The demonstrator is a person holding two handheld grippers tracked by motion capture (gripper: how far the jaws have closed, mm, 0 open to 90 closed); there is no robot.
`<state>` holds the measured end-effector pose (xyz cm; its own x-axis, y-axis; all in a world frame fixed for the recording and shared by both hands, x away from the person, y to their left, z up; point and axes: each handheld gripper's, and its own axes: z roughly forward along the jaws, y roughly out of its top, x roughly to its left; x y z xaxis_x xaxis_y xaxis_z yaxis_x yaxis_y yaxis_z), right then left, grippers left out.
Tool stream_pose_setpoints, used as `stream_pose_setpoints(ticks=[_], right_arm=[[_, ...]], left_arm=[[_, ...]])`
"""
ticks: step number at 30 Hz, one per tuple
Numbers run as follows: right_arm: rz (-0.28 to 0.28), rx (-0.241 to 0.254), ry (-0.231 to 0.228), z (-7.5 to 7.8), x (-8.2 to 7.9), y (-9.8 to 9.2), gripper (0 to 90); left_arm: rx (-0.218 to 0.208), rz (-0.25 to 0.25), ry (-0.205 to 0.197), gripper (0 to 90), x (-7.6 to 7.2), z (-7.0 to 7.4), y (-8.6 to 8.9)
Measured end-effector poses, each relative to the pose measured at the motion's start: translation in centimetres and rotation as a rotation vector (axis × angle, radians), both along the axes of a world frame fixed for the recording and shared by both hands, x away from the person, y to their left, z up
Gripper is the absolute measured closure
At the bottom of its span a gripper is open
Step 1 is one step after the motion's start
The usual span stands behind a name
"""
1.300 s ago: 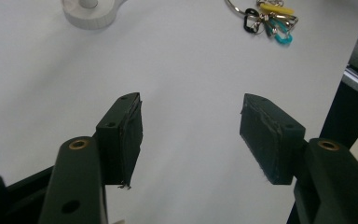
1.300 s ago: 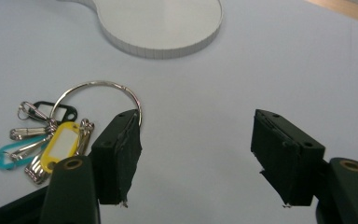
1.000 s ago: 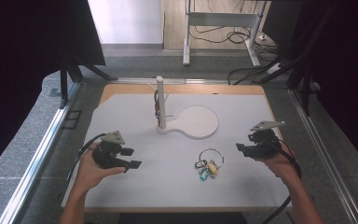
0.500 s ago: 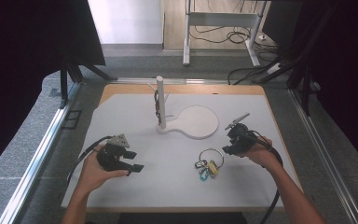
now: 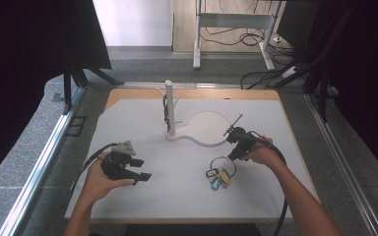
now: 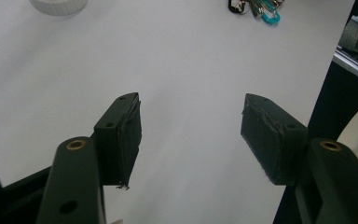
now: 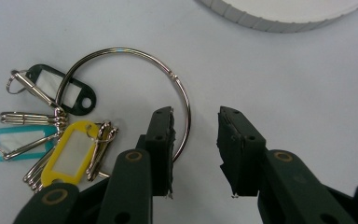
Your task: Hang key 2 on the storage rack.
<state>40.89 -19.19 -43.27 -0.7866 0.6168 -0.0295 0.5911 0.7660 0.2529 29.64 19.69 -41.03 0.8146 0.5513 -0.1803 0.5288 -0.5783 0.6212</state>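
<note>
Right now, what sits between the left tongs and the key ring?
Nothing. In the high view, only bare white mat separates the left tongs from the key ring. The left gripper view shows the same empty mat ahead of its open jaws.

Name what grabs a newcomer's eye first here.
The big metal key ring with black, teal and yellow tags, lying on the white mat at front right, with the right gripper closing its jaws astride the wire. Behind it stands a white post on a round base.

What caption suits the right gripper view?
Right gripper closing its jaws astride the large key ring with coloured tags.
</note>
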Motion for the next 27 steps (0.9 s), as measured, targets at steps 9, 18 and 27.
stream_pose_setpoints(ticks=[9, 18, 27], right_arm=[[0.046, -0.033, 0.020, -1.1, 0.7, 1.0, 70.6], [0.082, -0.080, 0.034, -2.3, 1.2, 2.2, 74.2], [0.067, -0.072, 0.078, -2.5, 1.7, 2.3, 78.0]], left_arm=[[0.007, -0.005, 0.006, 38.6, 0.1, -0.2, -0.2], [-0.064, -0.032, 0.022, 38.5, -0.2, 0.1, 0.0], [-0.046, -0.033, 0.030, 38.6, -0.1, -0.2, -0.4]])
